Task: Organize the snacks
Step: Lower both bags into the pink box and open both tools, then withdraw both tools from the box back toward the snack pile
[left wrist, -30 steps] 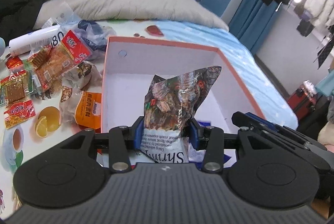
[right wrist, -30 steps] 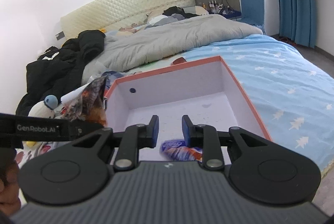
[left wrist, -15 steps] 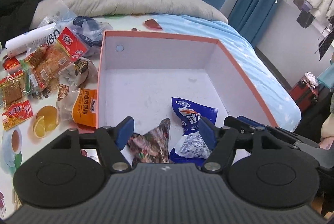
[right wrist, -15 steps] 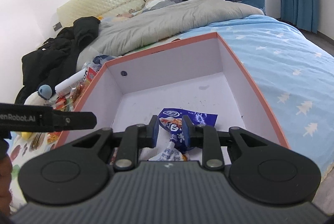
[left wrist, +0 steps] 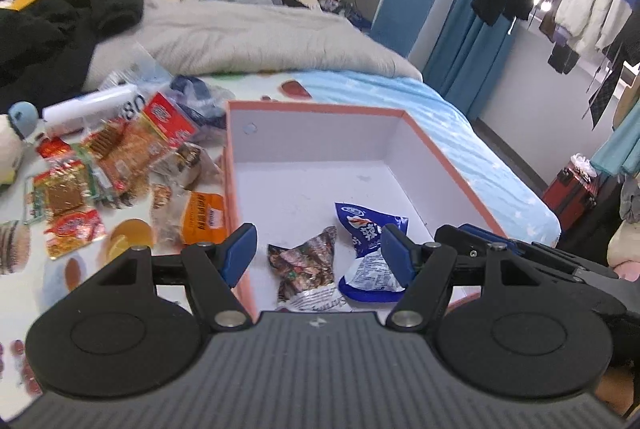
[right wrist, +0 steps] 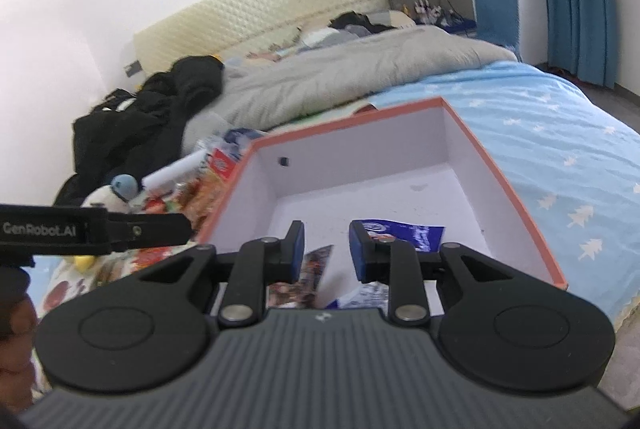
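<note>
Dropped from the left gripper [left wrist: 316,253], the brown foil snack packet [left wrist: 306,265] lies in the orange-rimmed white box [left wrist: 320,107]; both grippers' fingers released, empty. Next, pinch a loose packet mid-body.

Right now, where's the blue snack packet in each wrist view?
Left wrist: blue snack packet low centre, inside the box, right of the brown packet.
Right wrist: blue snack packet centre, partly behind the right gripper.
Shared landmark: round hole in the box's far wall.
</note>
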A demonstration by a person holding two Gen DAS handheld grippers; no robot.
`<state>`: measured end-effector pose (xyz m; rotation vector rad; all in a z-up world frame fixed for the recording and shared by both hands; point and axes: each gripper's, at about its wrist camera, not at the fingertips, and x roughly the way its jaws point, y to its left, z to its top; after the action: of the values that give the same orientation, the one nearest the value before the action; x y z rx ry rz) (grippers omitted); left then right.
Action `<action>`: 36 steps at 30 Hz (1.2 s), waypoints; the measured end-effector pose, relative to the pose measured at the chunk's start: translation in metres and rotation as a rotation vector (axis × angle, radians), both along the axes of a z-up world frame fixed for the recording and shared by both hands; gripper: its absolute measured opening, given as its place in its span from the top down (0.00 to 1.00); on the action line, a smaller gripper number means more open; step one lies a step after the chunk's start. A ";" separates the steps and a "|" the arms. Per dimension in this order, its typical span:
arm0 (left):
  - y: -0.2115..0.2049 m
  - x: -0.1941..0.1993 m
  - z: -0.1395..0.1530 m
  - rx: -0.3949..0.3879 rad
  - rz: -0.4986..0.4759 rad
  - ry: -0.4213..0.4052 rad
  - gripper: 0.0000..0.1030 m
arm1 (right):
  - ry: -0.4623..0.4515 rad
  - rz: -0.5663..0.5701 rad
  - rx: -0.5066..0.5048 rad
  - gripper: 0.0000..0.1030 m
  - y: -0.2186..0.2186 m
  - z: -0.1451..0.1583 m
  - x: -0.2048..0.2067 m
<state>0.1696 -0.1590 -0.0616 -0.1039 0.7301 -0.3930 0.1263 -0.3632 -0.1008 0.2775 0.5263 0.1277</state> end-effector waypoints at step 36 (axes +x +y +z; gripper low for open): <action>0.140 -0.134 -0.012 -0.072 0.207 0.028 0.29 | 0.012 0.196 -0.067 0.72 0.110 0.004 -0.105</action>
<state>0.0353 -0.0193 -0.0735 -0.2510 0.7251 -0.2199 0.0215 -0.2536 -0.0966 0.1608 0.5685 0.2980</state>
